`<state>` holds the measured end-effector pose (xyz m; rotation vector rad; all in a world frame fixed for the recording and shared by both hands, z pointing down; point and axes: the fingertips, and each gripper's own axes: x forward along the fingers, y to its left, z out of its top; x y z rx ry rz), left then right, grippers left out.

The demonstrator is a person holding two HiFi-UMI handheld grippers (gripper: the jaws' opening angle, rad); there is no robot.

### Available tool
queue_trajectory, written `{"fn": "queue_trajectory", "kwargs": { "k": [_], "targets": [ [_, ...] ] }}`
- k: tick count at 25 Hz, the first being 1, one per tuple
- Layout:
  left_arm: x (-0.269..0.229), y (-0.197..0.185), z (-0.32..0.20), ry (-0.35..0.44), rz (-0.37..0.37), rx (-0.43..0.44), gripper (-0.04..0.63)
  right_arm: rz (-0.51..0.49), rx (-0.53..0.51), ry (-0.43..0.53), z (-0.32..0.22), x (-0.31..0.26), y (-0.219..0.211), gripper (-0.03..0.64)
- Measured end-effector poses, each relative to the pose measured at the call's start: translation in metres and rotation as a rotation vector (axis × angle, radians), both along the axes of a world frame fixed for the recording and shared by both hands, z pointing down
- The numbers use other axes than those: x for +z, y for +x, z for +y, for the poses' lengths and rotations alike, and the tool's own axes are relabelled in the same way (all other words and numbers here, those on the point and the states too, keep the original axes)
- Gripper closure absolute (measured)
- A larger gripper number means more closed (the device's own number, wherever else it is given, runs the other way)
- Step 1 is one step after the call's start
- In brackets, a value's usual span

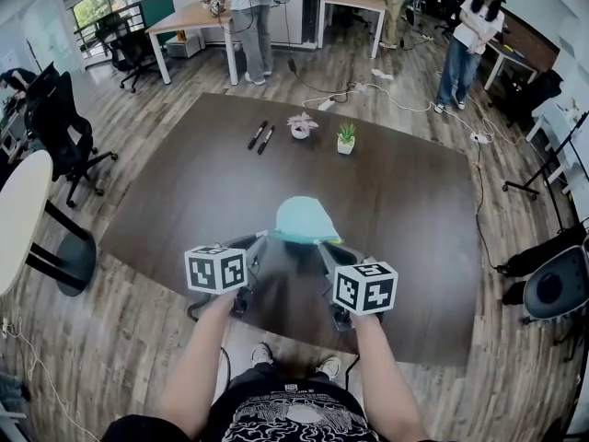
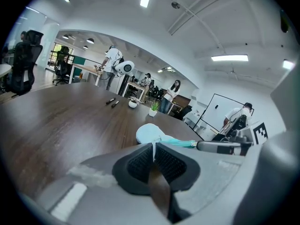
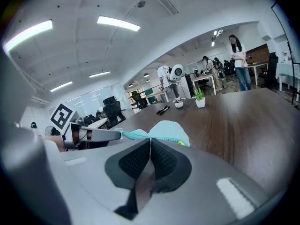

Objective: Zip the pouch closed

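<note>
A light teal pouch [image 1: 304, 219] hangs just above the dark wooden table [image 1: 414, 210], stretched between my two grippers. My left gripper [image 1: 268, 237] is shut on the pouch's left end, and a thin pale edge shows between its pads [image 2: 140, 162]. My right gripper [image 1: 321, 243] is shut on the right end of its zip edge. In the left gripper view the pouch [image 2: 149, 134] lies just beyond the left gripper [image 2: 153, 146], and a teal strip runs to the right gripper's fingertips [image 2: 218, 146]. In the right gripper view the pouch [image 3: 169, 129] sits right above the right gripper [image 3: 150, 142].
Two black markers [image 1: 260, 138], a small pink-flowered pot [image 1: 300, 127] and a green plant pot [image 1: 346, 139] stand at the table's far side. Office chairs [image 1: 55, 127] stand at the left. People stand far back, one at the right [image 1: 467, 40]. Cables [image 1: 386, 95] cross the floor.
</note>
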<state>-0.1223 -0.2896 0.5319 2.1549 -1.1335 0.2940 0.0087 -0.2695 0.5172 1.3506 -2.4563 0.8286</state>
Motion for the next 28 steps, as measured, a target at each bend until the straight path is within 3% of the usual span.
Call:
{"fn": "queue_trajectory", "kwargs": {
  "k": [28],
  "targets": [
    [0.004,-0.008,0.0,-0.002,-0.009,-0.039,0.572,0.003,0.031,0.003,0.0,-0.003,0.011,0.607]
  ]
}}
